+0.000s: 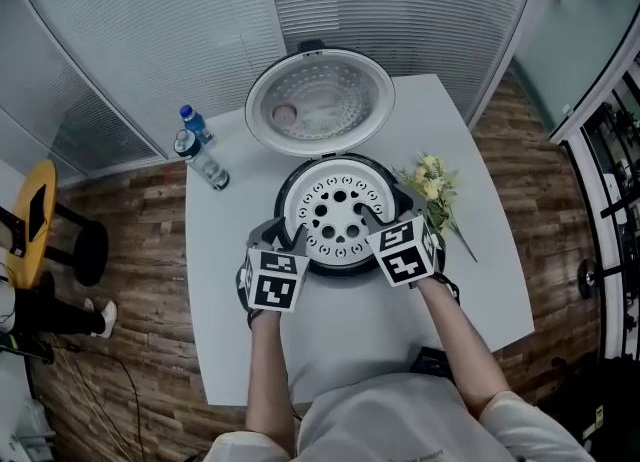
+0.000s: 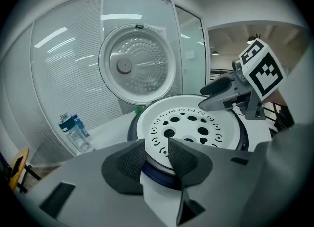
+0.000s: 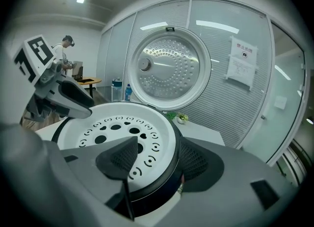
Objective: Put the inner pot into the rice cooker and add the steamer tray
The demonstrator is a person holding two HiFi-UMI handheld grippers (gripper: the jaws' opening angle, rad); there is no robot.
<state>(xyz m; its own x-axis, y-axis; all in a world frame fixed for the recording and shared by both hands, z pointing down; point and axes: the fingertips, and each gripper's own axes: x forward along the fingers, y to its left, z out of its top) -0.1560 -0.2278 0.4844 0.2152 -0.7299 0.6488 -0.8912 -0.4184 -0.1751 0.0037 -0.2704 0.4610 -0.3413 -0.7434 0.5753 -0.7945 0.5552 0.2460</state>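
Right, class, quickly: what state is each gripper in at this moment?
Left gripper: open, astride the rim of the steamer tray, not pressing.
Right gripper: open wide, astride the same rim.

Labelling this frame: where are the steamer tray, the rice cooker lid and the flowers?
steamer tray [image 1: 338, 221], head view, perforated white face.
rice cooker lid [image 1: 320, 100], head view, dimpled inner plate.
flowers [image 1: 432, 178], head view, pale blossoms.

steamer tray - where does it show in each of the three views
Head view: the steamer tray is at the picture's centre, just below the open lid.
Left gripper view: the steamer tray is right of centre, beyond the jaws, with the open lid up and to its left.
Right gripper view: the steamer tray is left of centre in the lower half, with the open lid above it.
Shared landmark: the round open lid, just past the tray in all three.
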